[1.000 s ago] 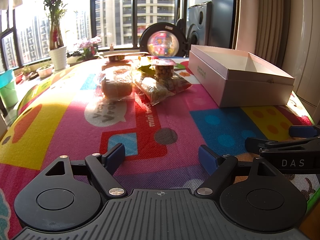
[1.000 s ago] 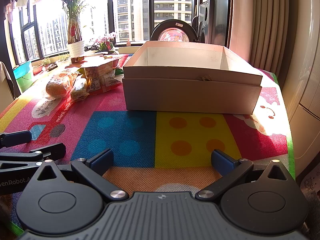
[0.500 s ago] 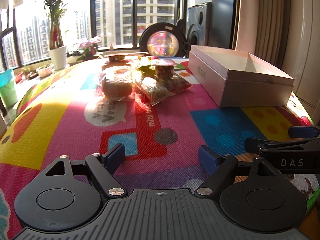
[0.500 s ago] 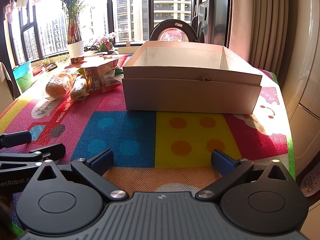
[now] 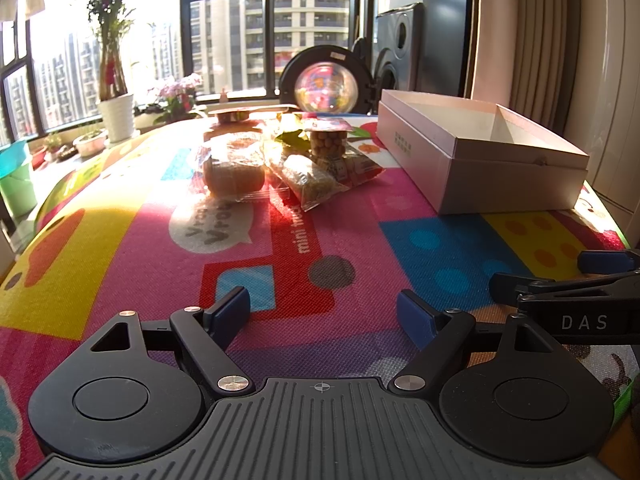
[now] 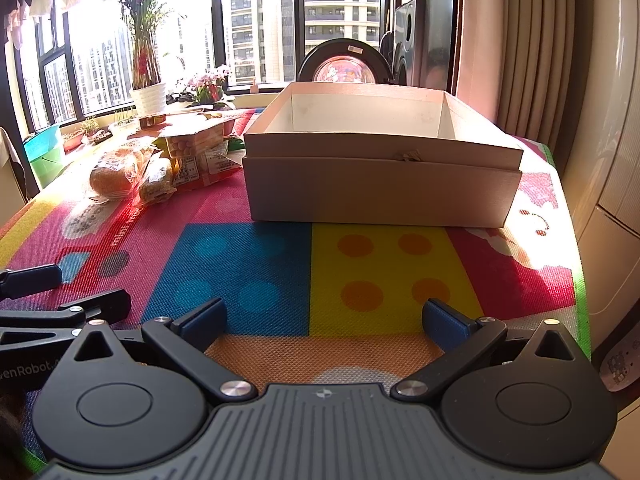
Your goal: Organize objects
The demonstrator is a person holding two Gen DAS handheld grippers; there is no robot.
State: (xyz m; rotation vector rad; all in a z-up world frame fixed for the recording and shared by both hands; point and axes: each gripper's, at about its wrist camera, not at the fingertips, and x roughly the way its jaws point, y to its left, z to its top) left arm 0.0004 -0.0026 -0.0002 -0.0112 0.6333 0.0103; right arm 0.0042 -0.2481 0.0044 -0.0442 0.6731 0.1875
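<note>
— What are you struggling to make out?
— Glare is washing out the bagged bread [image 5: 234, 168] and the snack packets [image 5: 316, 178] on the play mat [image 5: 120, 240].
— And your grippers?
— You're holding the left gripper [image 5: 324, 312] spread wide, gripping nothing, snacks well ahead. The right gripper [image 6: 324, 320] is gaping too, facing the open box [image 6: 380, 184], well apart.

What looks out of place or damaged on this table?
Nothing looks damaged or spilled. The snack packets and wrapped bread lie in a loose overlapping pile left of the open cardboard box, which looks empty.
</note>
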